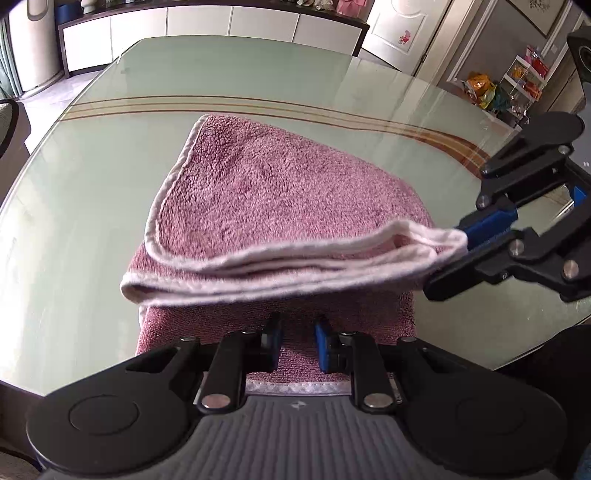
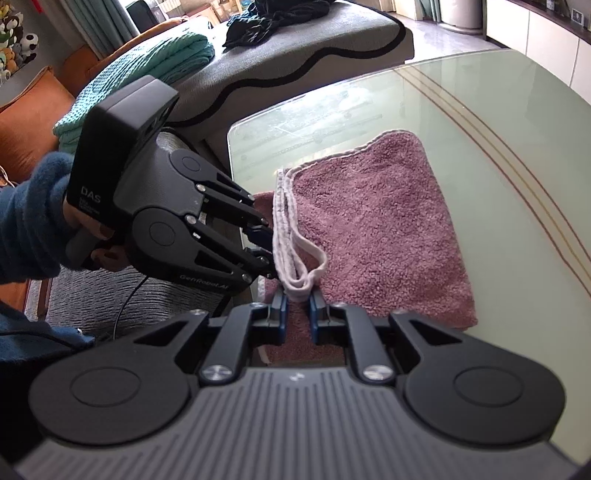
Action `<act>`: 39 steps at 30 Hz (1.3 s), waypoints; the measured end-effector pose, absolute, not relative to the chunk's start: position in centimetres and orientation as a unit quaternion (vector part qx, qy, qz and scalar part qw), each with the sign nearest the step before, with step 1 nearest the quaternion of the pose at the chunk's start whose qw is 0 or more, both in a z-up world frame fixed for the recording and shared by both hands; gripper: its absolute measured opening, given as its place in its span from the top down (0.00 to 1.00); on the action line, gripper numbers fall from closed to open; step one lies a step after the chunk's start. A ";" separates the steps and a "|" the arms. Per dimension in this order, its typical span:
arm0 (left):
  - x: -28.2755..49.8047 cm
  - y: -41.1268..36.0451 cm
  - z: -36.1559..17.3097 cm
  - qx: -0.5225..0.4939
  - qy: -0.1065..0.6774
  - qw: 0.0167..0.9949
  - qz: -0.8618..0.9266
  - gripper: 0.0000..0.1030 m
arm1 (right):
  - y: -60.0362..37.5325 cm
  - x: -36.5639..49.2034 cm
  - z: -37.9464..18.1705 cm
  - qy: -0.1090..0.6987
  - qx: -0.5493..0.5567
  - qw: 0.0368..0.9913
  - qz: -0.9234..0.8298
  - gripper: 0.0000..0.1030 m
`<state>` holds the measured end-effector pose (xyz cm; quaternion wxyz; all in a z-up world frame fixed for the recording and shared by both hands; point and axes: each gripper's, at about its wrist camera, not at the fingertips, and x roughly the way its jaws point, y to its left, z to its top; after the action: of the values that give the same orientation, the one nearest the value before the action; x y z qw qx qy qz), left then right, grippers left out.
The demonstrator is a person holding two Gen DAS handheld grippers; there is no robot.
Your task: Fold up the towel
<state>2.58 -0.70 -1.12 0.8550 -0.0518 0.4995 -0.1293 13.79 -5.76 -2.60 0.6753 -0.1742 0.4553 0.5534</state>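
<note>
Pink towel (image 1: 280, 206): folded, near edge of glass table (image 1: 92, 184). Right gripper (image 1: 448, 254): pinching its lifted white-hemmed corner. Left gripper (image 1: 298, 343): fingers parted, over the towel's near edge, gripping nothing.

The left wrist view sits low over the near edge of the desk (image 1: 92, 184), looking along its own claw (image 1: 298, 343) at the frame's bottom, across the glass toward white cabinets (image 1: 207, 26) at the top. The right wrist view looks from the side, close and downward, with a sofa (image 2: 295, 48) in its upper left. Both share the towel (image 1: 280, 206) at frame centre; each shows the other claw, right (image 1: 454, 254) at the first's right edge, left (image 2: 271, 245) at the second's left.
</note>
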 end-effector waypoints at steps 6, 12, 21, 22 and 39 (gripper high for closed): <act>1.7 -0.7 -0.2 -0.041 0.491 0.862 -0.118 0.79 | -5.3 13.3 -2.9 0.459 -0.183 0.666 0.558 0.89; 0.7 -0.1 0.5 -0.035 0.496 0.861 -0.107 0.79 | -5.2 13.1 -2.7 0.456 -0.184 0.662 0.565 0.89; 0.4 1.0 -1.0 -0.056 0.500 0.858 -0.099 0.79 | -4.5 12.2 -3.2 0.462 -0.199 0.647 0.573 0.89; 0.4 1.0 -1.0 -0.057 0.500 0.859 -0.098 0.79 | -4.4 12.1 -3.3 0.463 -0.201 0.645 0.573 0.89; -0.6 1.8 -0.7 -0.070 0.494 0.861 -0.100 0.78 | -2.3 10.4 -5.4 0.486 -0.238 0.612 0.577 0.89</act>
<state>-0.56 1.76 -0.71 0.8609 -0.0702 0.4939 -0.0998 10.44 -2.30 -5.36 0.6118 -0.2378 0.4859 0.5771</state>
